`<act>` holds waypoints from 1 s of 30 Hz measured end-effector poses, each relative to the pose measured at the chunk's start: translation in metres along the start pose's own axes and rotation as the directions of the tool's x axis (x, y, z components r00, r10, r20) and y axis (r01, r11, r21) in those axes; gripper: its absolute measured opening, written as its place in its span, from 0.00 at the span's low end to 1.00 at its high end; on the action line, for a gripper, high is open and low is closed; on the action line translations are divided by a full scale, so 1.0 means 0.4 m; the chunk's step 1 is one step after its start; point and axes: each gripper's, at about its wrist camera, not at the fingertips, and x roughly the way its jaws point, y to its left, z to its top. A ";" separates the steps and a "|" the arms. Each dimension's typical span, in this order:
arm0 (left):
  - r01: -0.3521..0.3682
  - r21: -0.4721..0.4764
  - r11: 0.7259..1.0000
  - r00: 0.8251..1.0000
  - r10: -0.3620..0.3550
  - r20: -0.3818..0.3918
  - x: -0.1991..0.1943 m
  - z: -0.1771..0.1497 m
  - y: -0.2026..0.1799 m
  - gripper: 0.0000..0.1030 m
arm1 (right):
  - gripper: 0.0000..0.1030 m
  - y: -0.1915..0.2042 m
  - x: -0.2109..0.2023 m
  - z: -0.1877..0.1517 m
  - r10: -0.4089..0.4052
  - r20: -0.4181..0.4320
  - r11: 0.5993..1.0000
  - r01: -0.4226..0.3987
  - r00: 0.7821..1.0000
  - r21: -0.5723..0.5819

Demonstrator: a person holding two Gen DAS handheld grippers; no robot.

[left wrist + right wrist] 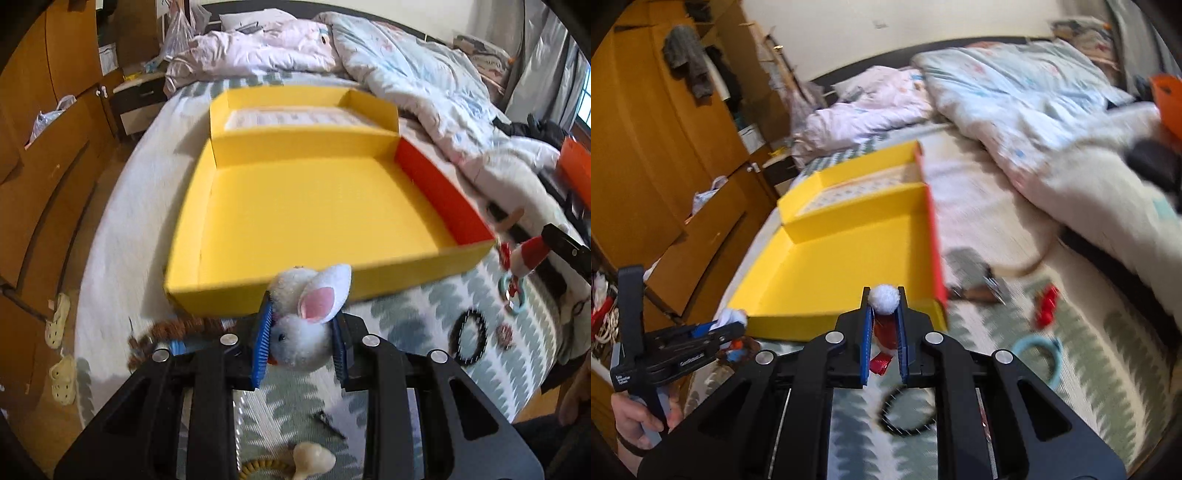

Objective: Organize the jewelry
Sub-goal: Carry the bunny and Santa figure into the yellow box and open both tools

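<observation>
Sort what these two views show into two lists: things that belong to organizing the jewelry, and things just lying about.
Belongs to the job:
yellow box
white bunny pompom, in the left gripper
red and white piece, in the right gripper
black beaded bracelet
teal ring

Just lying about:
quilts
white clogs
wooden wardrobe

The right tool (885,317) pinches a red and white pompom toy (884,301) just in front of the yellow box (849,258) on the bed (1089,350). At the left, a hand (635,417) holds the left tool (733,325), which grips something white. A black ring (905,413) lies below.
</observation>
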 end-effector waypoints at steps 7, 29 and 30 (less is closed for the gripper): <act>0.009 -0.035 0.999 1.000 -0.010 -0.013 0.055 0.128 0.031 0.28 | 0.12 0.080 0.117 0.142 0.022 -0.034 0.997 -0.024 0.999 -0.069; 0.079 -0.127 0.989 0.981 -0.100 -0.169 0.388 0.314 0.089 0.29 | 0.12 0.062 0.569 0.276 0.027 -0.251 0.998 -0.042 0.968 -0.054; 0.078 -0.130 0.988 0.980 -0.100 -0.172 0.396 0.313 0.093 0.29 | 0.12 0.060 0.584 0.276 0.031 -0.260 0.998 -0.045 0.965 -0.049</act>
